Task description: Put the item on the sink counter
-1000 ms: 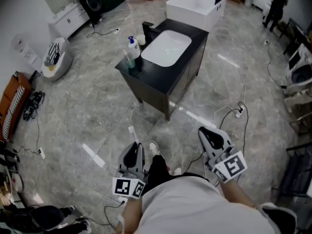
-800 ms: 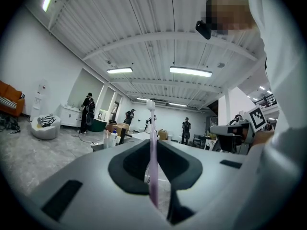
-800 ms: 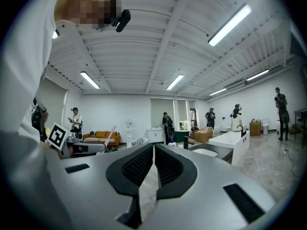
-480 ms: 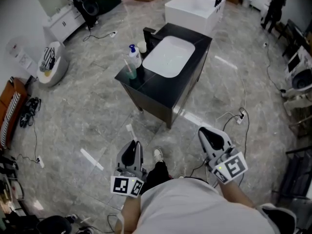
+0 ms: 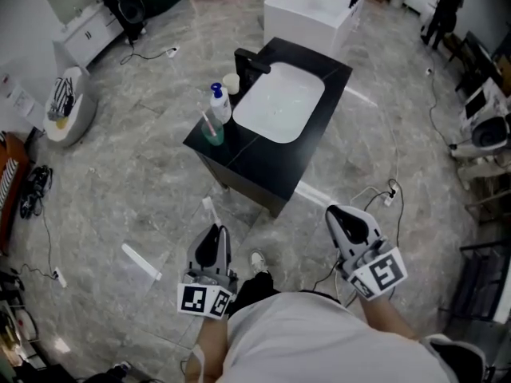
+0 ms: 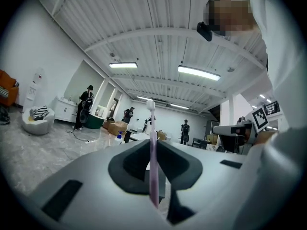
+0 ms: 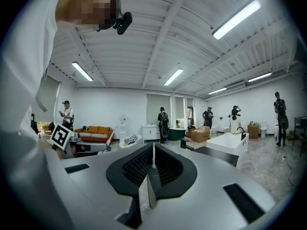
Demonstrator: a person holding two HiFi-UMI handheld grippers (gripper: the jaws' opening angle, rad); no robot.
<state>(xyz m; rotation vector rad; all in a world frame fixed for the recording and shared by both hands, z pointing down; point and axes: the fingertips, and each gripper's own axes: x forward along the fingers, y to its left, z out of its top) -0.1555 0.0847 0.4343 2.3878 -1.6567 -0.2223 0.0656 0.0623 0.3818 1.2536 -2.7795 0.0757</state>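
Toothbrush in hand, not yet on the bench
Bench stands well ahead of both tools; left tool clamps the toothbrush, which sticks out past its tips; right tool closed, empty. Approach and set-down remain.

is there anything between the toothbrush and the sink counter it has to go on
Nothing visible. The toothbrush in the left gripper faces the sink counter across bare floor; the soap bottle and cup stand at the counter's left edge, its near end bare.
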